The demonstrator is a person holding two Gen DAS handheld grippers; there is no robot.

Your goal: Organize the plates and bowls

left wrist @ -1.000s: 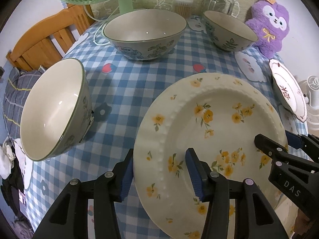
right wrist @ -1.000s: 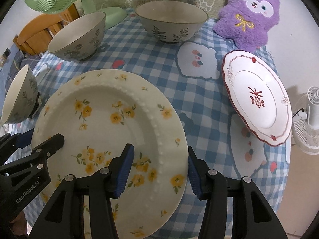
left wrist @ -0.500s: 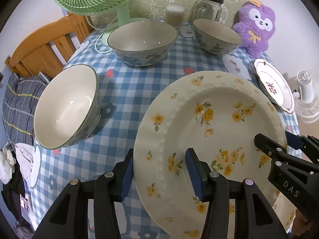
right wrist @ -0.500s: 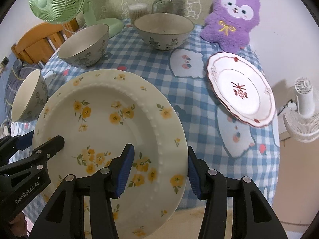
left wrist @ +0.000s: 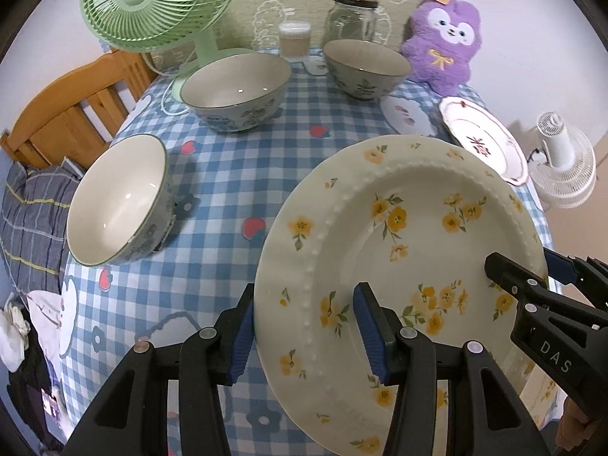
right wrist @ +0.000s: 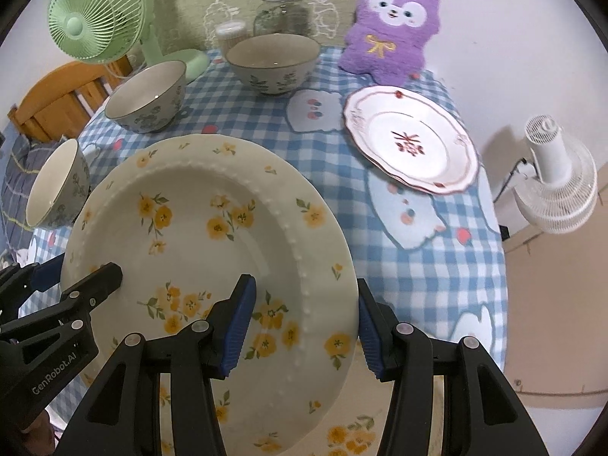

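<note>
Around the work we note a green desk fan (left wrist: 152, 7) far left, a glass jar (left wrist: 354, 19) and a purple plush toy (right wrist: 393, 19) at the far edge of the blue checked tablecloth (left wrist: 235, 174), and a white fan (right wrist: 558, 186) off to the right. We count three bowls (all upright) (left wrist: 235, 91) (left wrist: 366, 68) (left wrist: 117, 201) and two plates. The red-trimmed plate (right wrist: 410, 140) lies far right. The yellow-flowered plate (left wrist: 402, 250) sits nearest, above the cloth, gripped on its left rim by the left gripper (left wrist: 304, 332) and on its right rim by the right gripper (right wrist: 304, 326), each half open.
</note>
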